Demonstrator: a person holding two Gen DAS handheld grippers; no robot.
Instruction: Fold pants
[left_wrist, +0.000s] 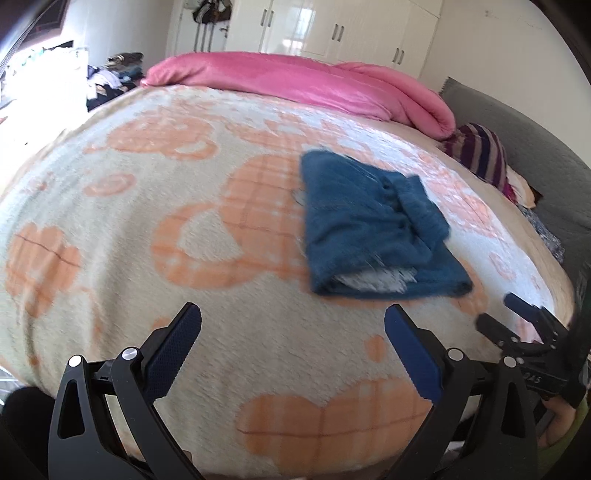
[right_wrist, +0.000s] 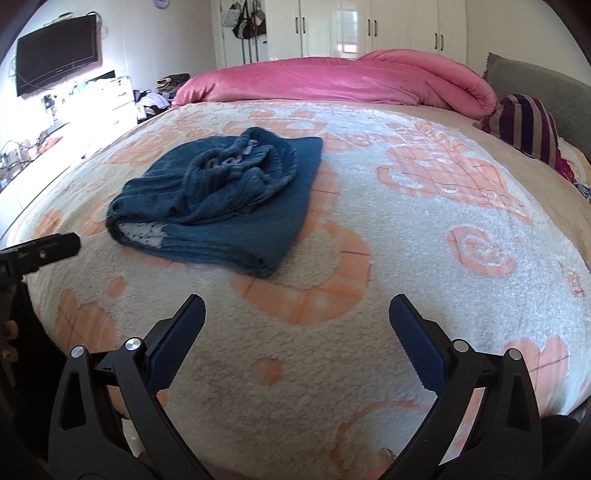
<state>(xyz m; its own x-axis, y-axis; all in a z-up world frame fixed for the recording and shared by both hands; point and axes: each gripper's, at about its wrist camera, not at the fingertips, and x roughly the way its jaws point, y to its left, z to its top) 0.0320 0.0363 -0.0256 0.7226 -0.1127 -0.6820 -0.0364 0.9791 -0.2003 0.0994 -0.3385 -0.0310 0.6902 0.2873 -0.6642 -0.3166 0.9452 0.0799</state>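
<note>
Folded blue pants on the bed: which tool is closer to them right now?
Hard to call; roughly equal. The left tool sits open short of the pants' near edge, pants ahead to its right. The right tool sits open, pants ahead to its left. Neither touches them.

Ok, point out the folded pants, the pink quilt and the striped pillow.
pants (right_wrist: 229, 206): right wrist view, middle of the folded bundle.
pink quilt (right_wrist: 332, 83): right wrist view, middle of its top.
striped pillow (right_wrist: 524, 122): right wrist view, its striped face.
</note>
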